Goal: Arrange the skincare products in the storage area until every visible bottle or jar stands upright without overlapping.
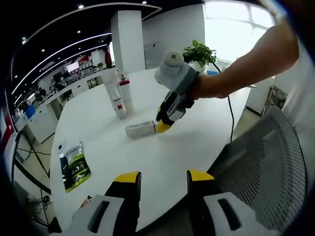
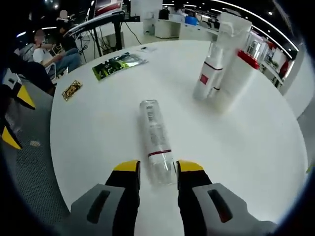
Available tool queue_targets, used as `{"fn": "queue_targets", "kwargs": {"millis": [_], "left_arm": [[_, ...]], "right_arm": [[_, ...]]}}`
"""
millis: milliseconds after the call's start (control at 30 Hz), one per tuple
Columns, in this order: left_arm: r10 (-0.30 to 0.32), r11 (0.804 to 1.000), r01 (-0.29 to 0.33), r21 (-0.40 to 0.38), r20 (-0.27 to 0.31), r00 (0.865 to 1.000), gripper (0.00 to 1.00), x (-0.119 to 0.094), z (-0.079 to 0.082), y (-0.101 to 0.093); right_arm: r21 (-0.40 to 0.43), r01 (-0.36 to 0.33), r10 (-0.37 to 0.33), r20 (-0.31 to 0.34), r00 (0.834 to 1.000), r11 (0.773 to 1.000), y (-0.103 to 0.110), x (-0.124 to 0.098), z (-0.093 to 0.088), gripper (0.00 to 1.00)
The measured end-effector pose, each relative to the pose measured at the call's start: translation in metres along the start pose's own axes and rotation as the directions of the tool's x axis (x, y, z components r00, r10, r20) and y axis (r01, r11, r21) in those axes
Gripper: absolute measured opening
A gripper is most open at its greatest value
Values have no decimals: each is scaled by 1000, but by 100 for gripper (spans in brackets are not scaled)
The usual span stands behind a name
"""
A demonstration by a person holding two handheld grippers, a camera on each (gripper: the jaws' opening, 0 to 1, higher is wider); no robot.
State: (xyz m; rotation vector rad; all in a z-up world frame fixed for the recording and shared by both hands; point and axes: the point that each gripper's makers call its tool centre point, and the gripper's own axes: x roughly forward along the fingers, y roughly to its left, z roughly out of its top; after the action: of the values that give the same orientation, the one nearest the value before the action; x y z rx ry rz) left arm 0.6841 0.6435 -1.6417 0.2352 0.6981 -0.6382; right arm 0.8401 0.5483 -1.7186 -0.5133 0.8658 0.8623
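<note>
My right claw (image 2: 158,169) is down at the near end of the clear bottle (image 2: 156,142) that lies flat on the white worktop (image 2: 98,118), and everything about the coming move turns on how that bottle lies: its long axis runs straight away from me, in line with my jaws, out toward the middle of the worktop, with the red band and the near end sitting between my two yellow tips. The jaws stand on either side of that end, close to its walls, but I cannot tell whether they are pressing it or only bracketing it, so I will not call it a grip. From the left gripper view I see the same bottle (image 1: 140,129) lying on its side with my right claw (image 1: 164,125) at one end of it, well in from the worktop's edge. The two other products, a tall white bottle (image 2: 212,66) and a red-capped bottle (image 2: 237,81), stand upright just beside each other toward the far right side of the worktop, well apart from the lying one. My left claw (image 1: 163,179) hangs open and empty over the near edge, far from any bottle, so the right is plainly the nearer hand. I judge that standing the bottle up means closing on this end and swinging the far end up over it, and a round smooth body may roll sideways as I do.
</note>
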Motion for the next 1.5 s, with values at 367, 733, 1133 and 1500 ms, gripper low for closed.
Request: {"fn": "queue_targets", "kwargs": {"millis": [367, 733, 1133, 1500], "left_arm": [[-2, 1000, 2, -24, 4, 1000, 38, 0, 1, 2], [-12, 987, 20, -158, 53, 999, 38, -4, 8, 11], [-158, 886, 223, -407, 186, 970, 38, -11, 28, -1], [-254, 747, 368, -554, 275, 928, 38, -16, 35, -1]], "right_arm": [[-55, 1, -3, -25, 1000, 999, 6, -5, -5, 18], [-90, -11, 23, 125, 992, 996, 34, -45, -1, 18], [-259, 8, 60, 251, 966, 966, 75, -92, 11, 18], [-557, 62, 101, 256, 961, 828, 115, -118, 25, 18]]}}
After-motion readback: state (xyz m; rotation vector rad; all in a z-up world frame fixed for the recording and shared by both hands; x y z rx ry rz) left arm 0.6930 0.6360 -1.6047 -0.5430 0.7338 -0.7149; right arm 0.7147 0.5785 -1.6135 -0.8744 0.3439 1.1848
